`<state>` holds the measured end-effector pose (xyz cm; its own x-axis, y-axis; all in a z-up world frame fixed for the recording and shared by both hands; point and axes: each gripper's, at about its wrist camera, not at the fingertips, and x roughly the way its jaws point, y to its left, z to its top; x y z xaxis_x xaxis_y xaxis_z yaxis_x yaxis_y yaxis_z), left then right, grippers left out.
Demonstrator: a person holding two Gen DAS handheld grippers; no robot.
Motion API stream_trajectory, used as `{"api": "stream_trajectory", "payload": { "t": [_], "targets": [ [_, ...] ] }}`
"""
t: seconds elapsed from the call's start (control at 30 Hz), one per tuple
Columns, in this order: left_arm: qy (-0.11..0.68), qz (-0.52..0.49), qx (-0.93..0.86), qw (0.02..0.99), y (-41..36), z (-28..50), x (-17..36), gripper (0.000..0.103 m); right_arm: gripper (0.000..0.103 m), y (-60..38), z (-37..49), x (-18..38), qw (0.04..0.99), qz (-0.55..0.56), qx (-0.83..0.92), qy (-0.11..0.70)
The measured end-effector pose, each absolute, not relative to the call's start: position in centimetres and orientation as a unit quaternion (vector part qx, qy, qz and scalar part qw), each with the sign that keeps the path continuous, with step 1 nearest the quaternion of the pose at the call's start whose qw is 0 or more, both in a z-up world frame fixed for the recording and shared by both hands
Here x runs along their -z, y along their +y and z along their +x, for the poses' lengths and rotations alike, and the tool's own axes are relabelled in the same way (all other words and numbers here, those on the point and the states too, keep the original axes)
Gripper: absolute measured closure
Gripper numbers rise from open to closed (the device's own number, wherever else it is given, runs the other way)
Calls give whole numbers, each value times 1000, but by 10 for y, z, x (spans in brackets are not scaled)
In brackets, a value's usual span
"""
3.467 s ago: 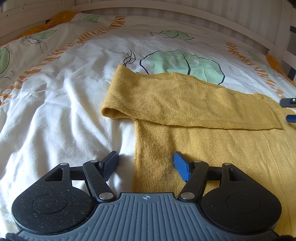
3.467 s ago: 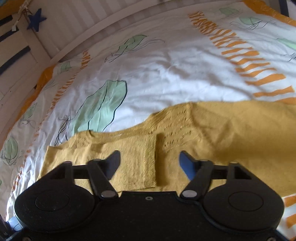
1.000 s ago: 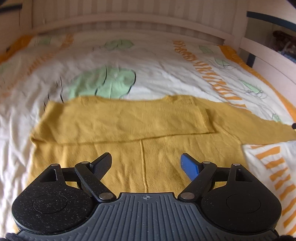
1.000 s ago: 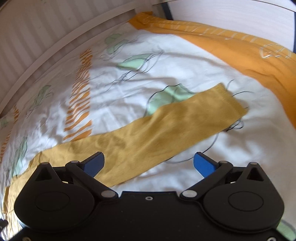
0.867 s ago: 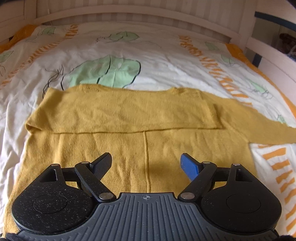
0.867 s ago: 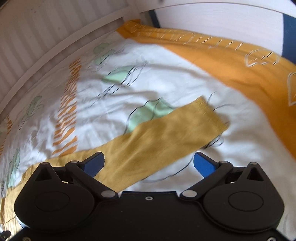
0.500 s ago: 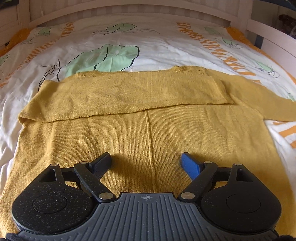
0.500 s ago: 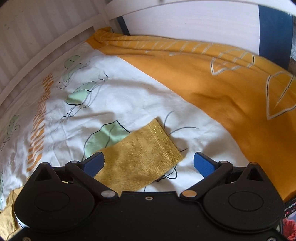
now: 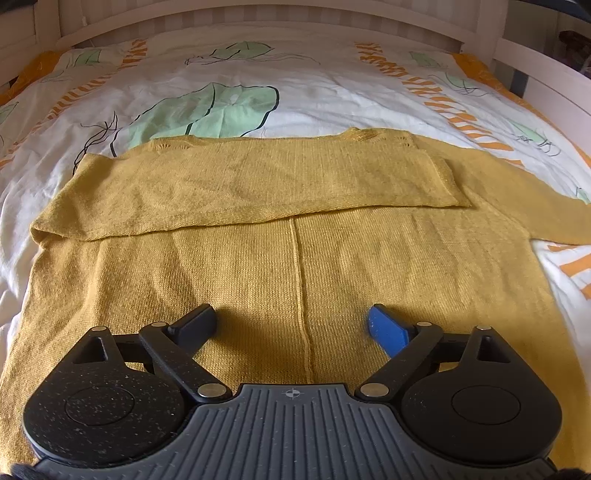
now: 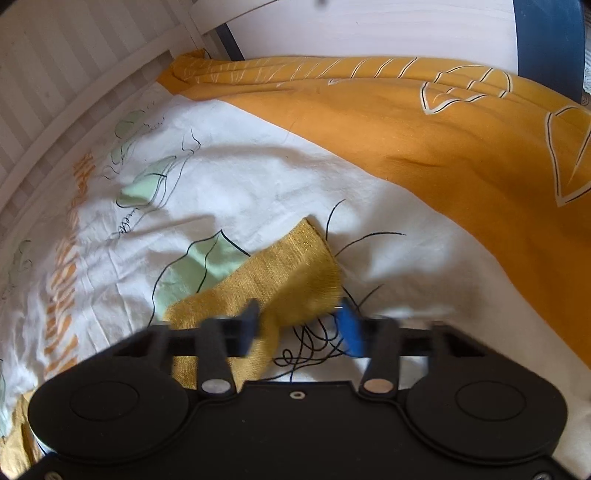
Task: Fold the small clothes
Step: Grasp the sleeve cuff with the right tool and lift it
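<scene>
White duvet cover (image 9: 325, 92) with green leaves and orange dashes covers the bed; white slatted bed frame (image 9: 258, 11) runs behind it. In the right wrist view an orange bedding panel (image 10: 461, 155) fills the upper right.

Mustard knit sweater (image 9: 295, 266) lies flat on the duvet, one sleeve folded across the chest, the other running off the right edge of the left view. Sweater's lower hem is hidden behind the left gripper (image 9: 291, 325), whose jaws stand wide apart over the body and have just been opening further, nothing pinched.

Right gripper (image 10: 301, 325) is motion-blurred. Its jaws have just been closing, with the sleeve cuff (image 10: 295, 273) bunched between them. Cannot tell through the blur whether the pads press the cloth.
</scene>
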<state>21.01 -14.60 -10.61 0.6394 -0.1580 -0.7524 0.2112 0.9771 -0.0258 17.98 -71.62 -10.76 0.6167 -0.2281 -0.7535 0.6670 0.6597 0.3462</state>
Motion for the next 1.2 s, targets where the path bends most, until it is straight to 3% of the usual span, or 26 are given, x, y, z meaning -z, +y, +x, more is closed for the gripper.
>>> {"api": "stream_trajectory", "payload": {
  "t": [0.03, 0.1, 0.4, 0.7, 0.8, 0.87, 0.93, 1.03, 1.1, 1.2],
  "targets": [
    [413, 31, 103, 904, -146, 211, 106, 12, 76, -715, 180, 106, 841, 314, 266, 351],
    [416, 28, 105, 903, -145, 213, 106, 12, 83, -707, 180, 99, 846, 305, 266, 347],
    [437, 0, 137, 889, -127, 220, 92, 18, 83, -628, 199, 8, 903, 250, 177, 301],
    [423, -19, 132, 897, -72, 209, 66, 18, 83, -492, 246, -65, 933, 223, 23, 281],
    [411, -13, 123, 903, -54, 205, 59, 18, 76, -463, 252, -64, 935, 231, 2, 269],
    [404, -12, 117, 907, -46, 204, 55, 18, 61, -452, 252, -58, 935, 223, 3, 275],
    [402, -16, 113, 909, -41, 205, 53, 18, 26, -448, 250, -46, 932, 226, 5, 284],
    [403, -25, 108, 909, -39, 206, 55, 18, 23, -445, 242, -32, 930, 211, 22, 299],
    [409, -29, 107, 906, -39, 208, 59, 18, 14, -447, 235, -24, 933, 190, 36, 303],
    [424, -37, 105, 899, -41, 212, 69, 18, 9, -460, 221, -15, 939, 173, 53, 292]
  ]
}}
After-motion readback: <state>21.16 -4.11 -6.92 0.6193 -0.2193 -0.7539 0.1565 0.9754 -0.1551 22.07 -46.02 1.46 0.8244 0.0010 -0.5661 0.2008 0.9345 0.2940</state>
